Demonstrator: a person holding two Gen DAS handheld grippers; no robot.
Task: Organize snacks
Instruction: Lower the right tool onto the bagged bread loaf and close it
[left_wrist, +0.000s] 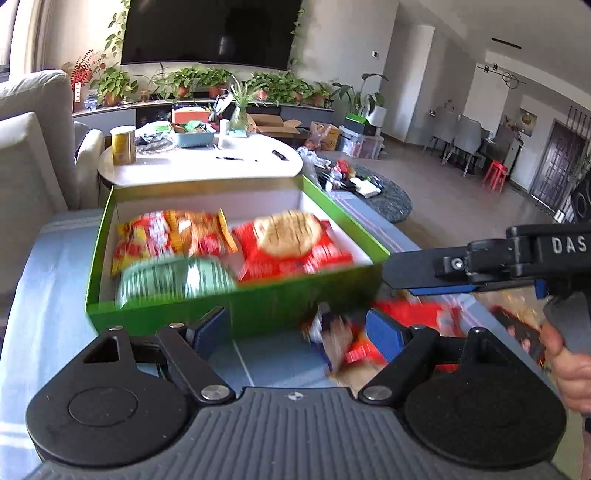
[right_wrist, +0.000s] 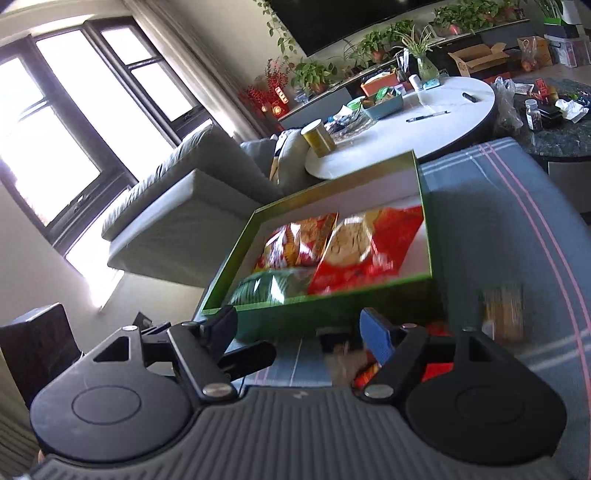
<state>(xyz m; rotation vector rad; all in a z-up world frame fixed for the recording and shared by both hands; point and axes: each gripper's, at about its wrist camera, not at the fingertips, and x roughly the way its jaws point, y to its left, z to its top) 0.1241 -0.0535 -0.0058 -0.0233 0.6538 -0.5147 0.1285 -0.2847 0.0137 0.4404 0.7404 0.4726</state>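
Here, three snack packets are seen inside the green box (left_wrist: 236, 314) at frame centre; both the left gripper (left_wrist: 299, 332) and right gripper (right_wrist: 299, 332) fingers are held wide apart, empty.

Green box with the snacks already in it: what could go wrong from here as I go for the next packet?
The green box sits close in front of both open grippers, so the left gripper could shove its near wall. The loose packets lie bunched under the left gripper, so it might pinch two. The right gripper works nearby and could collide.

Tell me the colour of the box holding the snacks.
Green box outside, white inside; clearest in the left wrist view.
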